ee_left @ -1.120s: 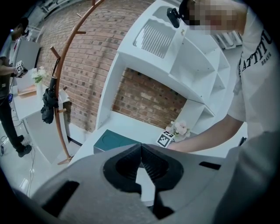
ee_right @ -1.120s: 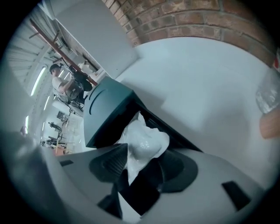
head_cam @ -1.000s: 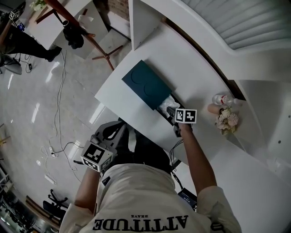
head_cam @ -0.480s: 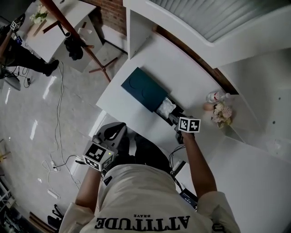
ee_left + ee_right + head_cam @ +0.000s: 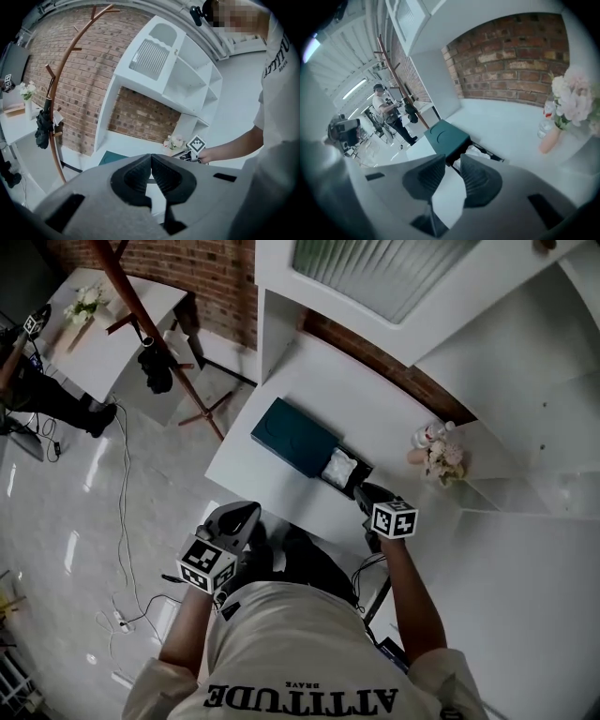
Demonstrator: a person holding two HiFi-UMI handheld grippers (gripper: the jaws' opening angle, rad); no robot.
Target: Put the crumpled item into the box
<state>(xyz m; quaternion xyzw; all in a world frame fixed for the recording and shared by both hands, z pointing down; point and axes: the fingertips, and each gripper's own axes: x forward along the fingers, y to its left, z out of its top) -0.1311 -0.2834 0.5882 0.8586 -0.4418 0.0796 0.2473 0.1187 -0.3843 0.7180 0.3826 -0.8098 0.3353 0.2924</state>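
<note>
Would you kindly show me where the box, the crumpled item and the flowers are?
box (image 5: pixel 292 435), head view, middle of its dark green lid.
crumpled item (image 5: pixel 337 468), head view, its white centre.
flowers (image 5: pixel 442 457), head view, the blossoms.

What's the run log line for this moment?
crumpled item: in box | right gripper: jaws just closing, empty, clear of box | left gripper: jaws shut, empty

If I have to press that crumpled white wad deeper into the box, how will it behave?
The crumpled wad looks like thin, creased paper or plastic, so probably very light and easily squashed. Its loose folds may spring back up out of the open box.
</note>
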